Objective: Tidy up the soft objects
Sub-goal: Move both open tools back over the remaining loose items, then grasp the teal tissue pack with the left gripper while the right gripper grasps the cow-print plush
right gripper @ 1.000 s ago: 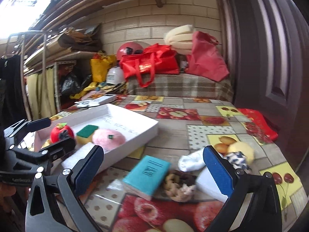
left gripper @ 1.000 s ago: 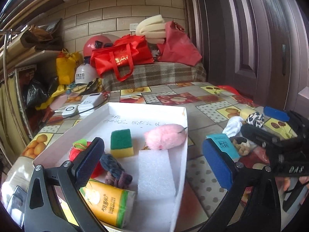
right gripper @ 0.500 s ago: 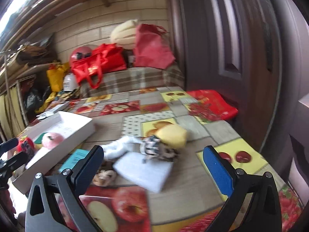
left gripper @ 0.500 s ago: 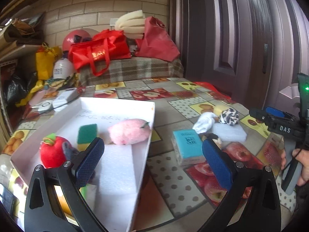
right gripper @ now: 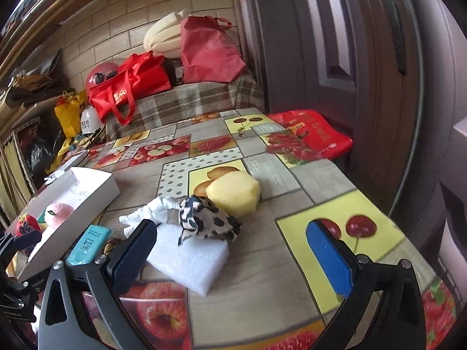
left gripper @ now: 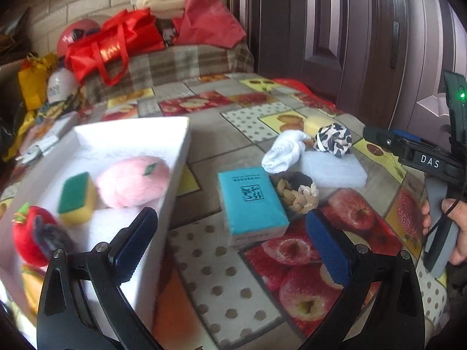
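A white tray point(left gripper: 178, 157) on the left holds a pink plush point(left gripper: 132, 180), a green-yellow sponge point(left gripper: 76, 198) and a red plush apple point(left gripper: 29, 233). Right of it lie a teal tissue pack point(left gripper: 251, 201), a braided rope piece point(left gripper: 297, 192), a white sock point(left gripper: 284, 151), a leopard-print cloth point(right gripper: 204, 218), a white foam block point(right gripper: 192, 259) and a yellow sponge point(right gripper: 233, 192). My left gripper point(left gripper: 230, 245) is open and empty just in front of the tissue pack. My right gripper point(right gripper: 230, 250) is open and empty over the foam block.
The fruit-print tablecloth point(right gripper: 262, 262) covers the table. Red bags point(right gripper: 131, 87) and a plaid-covered bench point(right gripper: 186, 102) stand at the back. A dark door point(right gripper: 335, 58) is on the right. A red bag point(right gripper: 315, 137) lies at the table's right edge.
Both grippers have swung to the right. The left view moved from over the tray to the tissue pack. The right view moved from the tissue pack to the foam block and yellow sponge.
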